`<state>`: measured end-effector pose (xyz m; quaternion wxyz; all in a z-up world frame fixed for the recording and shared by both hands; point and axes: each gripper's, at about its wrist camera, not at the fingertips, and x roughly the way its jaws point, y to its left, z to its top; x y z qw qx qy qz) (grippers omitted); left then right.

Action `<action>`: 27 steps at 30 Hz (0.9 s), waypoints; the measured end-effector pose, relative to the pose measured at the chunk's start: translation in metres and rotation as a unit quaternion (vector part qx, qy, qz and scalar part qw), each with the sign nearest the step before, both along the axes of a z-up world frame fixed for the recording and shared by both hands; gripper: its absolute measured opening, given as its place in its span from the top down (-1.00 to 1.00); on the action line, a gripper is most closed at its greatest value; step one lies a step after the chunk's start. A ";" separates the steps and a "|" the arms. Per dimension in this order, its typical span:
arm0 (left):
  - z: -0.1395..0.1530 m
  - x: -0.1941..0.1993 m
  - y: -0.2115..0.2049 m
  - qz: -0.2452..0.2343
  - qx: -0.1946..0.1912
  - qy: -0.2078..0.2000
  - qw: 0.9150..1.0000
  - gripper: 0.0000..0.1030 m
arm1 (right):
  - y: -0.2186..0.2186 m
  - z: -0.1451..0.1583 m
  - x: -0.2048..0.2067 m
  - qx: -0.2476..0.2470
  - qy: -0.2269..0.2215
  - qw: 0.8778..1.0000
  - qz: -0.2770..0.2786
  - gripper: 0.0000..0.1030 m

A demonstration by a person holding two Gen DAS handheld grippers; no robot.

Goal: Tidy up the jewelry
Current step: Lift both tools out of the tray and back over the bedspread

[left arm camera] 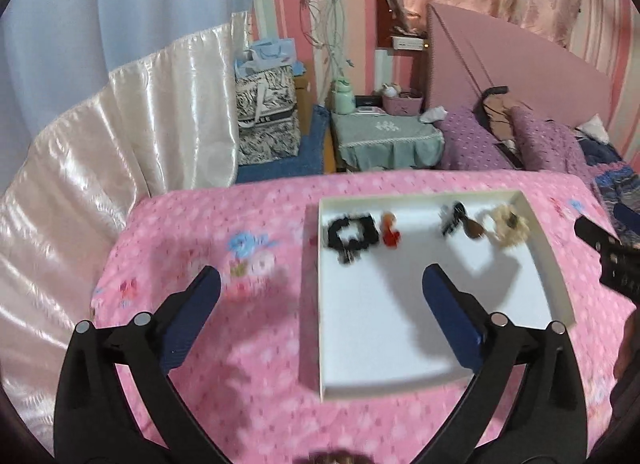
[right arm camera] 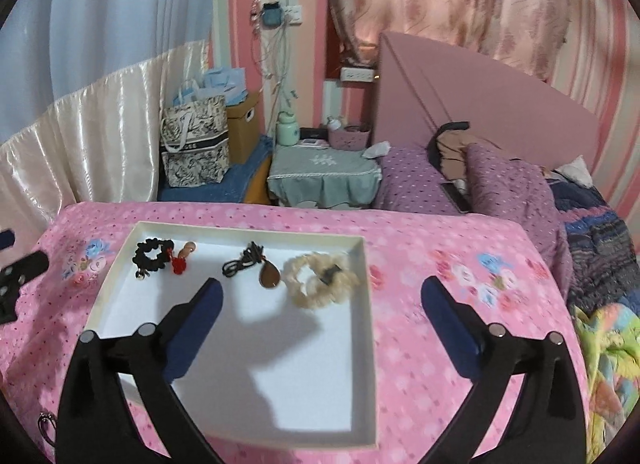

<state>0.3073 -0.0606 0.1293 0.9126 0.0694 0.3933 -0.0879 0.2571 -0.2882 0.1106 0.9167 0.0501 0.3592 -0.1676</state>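
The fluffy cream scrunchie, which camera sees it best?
The right wrist view. There the cream scrunchie lies sharp and whole in the white tray, beside the brown pendant. In the left wrist view it sits at the tray's far corner, blurred.

- Even indoor light is filling both views, bright enough to be keeping colours clear.
- Light is coming from above and behind the cameras, throwing soft grey shadows forward onto the white tray (right arm camera: 370,304) floor.
- Glare is shining off the satin curtain (left arm camera: 120,136) in pale streaks.
- Motion blur is smearing the left wrist view: the black scrunchie (left arm camera: 352,234) and the floral print on the pink cloth (left arm camera: 248,248) are looking streaked.
- The right wrist view is staying sharper at the centre, with the cream scrunchie (right arm camera: 320,280) reading crisply.
- Fisheye distortion is bending straight edges, and dark vignetting is closing in on every corner.
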 end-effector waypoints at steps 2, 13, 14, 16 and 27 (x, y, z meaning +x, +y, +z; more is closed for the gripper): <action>0.001 -0.016 0.007 -0.005 -0.007 -0.001 1.000 -0.94 | 0.001 0.002 -0.014 -0.005 0.002 1.000 -0.011 -0.96; -0.008 -0.087 0.042 -0.011 -0.022 -0.002 1.000 -0.94 | 0.012 0.009 -0.089 -0.015 -0.022 0.999 -0.047 -0.96; -0.010 -0.090 0.045 -0.011 -0.030 0.001 0.999 -0.94 | 0.015 0.008 -0.093 -0.021 -0.022 0.998 -0.047 -0.96; -0.013 -0.097 0.051 -0.015 -0.041 0.005 0.999 -0.94 | 0.023 0.006 -0.105 -0.037 -0.020 0.998 -0.042 -0.96; -0.030 -0.127 0.067 -0.006 -0.045 0.008 0.999 -0.94 | 0.047 -0.019 -0.144 -0.045 -0.011 0.999 -0.026 -0.96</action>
